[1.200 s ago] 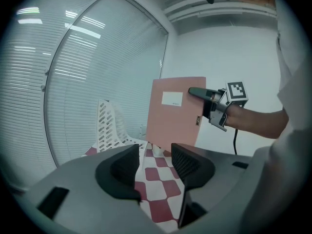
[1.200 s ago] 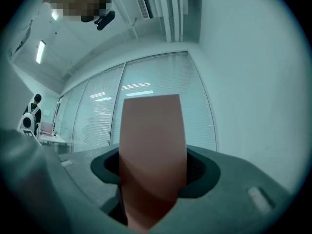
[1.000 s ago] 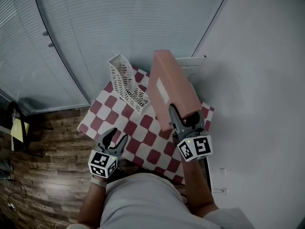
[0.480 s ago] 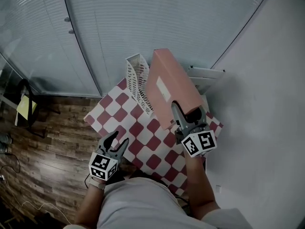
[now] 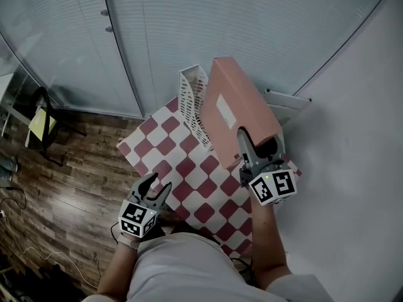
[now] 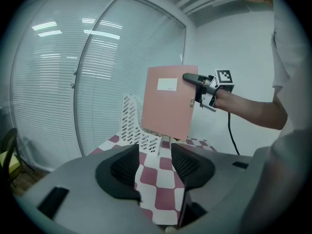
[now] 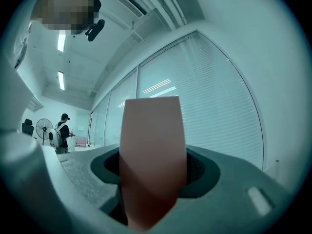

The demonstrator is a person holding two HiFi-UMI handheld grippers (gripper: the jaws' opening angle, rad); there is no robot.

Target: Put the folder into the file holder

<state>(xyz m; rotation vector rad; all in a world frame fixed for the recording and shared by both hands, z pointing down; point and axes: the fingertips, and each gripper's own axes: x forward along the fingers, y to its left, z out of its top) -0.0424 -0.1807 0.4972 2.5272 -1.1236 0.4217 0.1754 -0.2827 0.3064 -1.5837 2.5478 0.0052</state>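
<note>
Right tool (image 5: pixel 257 148), head view: clenched on the lower edge of the pink folder (image 5: pixel 234 109), which I carry upright in the air at centre frame. White file holder (image 5: pixel 192 99) stands on the checked tabletop (image 5: pixel 182 168) just left of it. Over the last second the folder has drawn closer, and its left edge now lies against the holder's right side in the frame. Not yet inside. Left tool (image 5: pixel 157 185), lower left: jaws apart, nothing between them.

Left gripper view: left tool (image 6: pixel 153 164) released, only tabletop (image 6: pixel 158 179) showing in the gap. Folder (image 6: pixel 168 101) hangs at centre, clear of the tabletop, its bottom edge over the right end of the file holder (image 6: pixel 132 126). Right tool (image 6: pixel 197 84) grips its right edge.

Right gripper view: right tool (image 7: pixel 152 179) clamped on the folder (image 7: pixel 152 130), which fills the gap between the jaws. Judgement: approach nearly complete; aligning and lowering into the slot remain.
</note>
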